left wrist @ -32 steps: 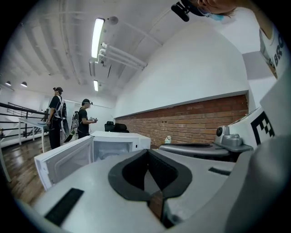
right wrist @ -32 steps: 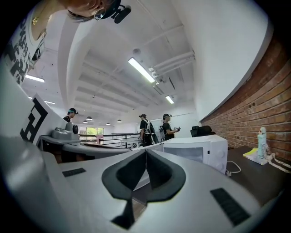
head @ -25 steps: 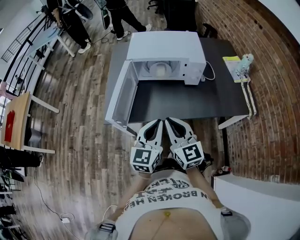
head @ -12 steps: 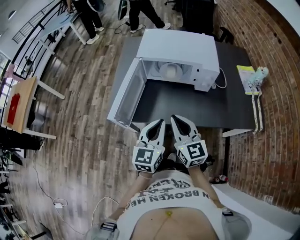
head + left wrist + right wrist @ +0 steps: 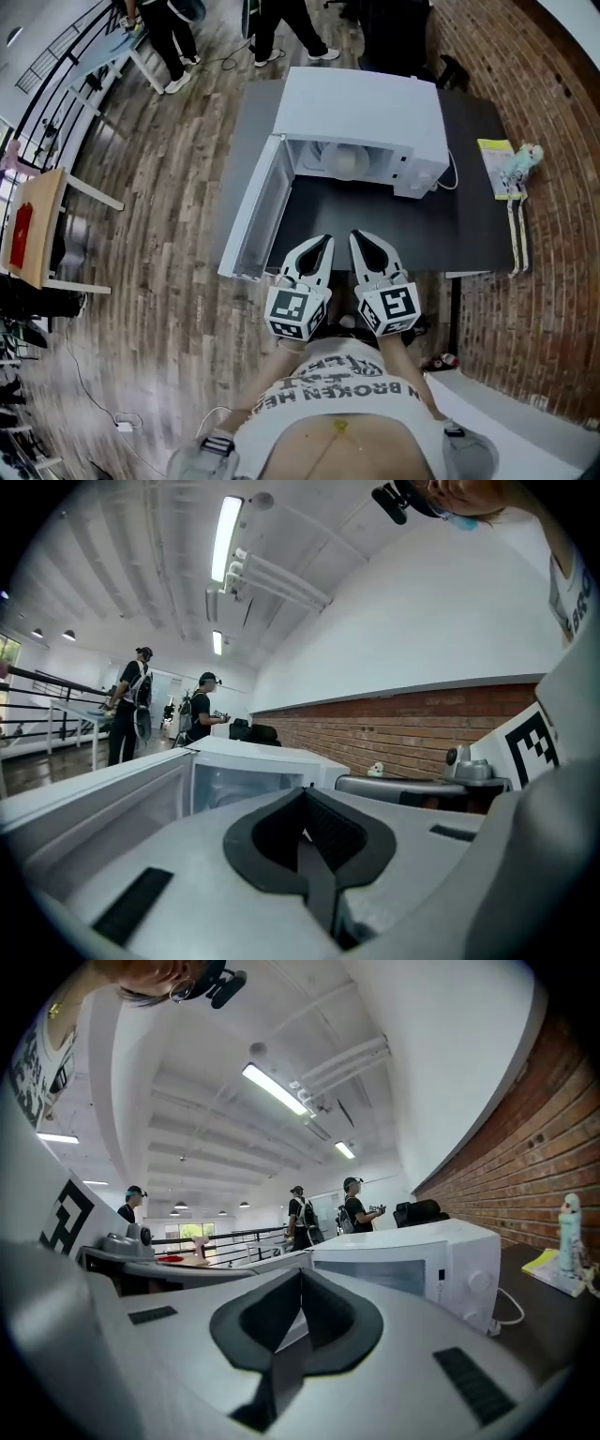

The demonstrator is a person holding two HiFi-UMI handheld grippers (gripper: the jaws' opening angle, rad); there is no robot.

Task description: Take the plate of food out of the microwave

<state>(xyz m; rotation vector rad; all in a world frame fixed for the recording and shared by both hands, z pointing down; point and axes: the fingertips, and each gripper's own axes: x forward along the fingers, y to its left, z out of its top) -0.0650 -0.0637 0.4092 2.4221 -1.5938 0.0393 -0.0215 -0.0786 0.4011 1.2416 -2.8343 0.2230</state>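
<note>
A white microwave (image 5: 361, 112) stands on a dark table (image 5: 375, 225) with its door (image 5: 258, 211) swung open to the left. Inside it sits a pale plate of food (image 5: 345, 163). My left gripper (image 5: 323, 242) and right gripper (image 5: 358, 237) are held side by side near the table's front edge, well short of the microwave. Both are shut with nothing between the jaws. The left gripper view shows the open microwave (image 5: 248, 775) ahead past the shut left gripper (image 5: 302, 803). The right gripper view shows the microwave's control panel side (image 5: 441, 1274) beyond the shut right gripper (image 5: 298, 1283).
A yellow pad with a small toy (image 5: 511, 169) lies at the table's right edge. A brick wall (image 5: 553, 112) runs along the right. A wooden table (image 5: 33, 230) stands far left. People (image 5: 164, 28) stand on the wooden floor beyond the microwave.
The view has shifted, so the microwave and table now sit lower and nearer in the head view. Both grippers stay shut and side by side.
</note>
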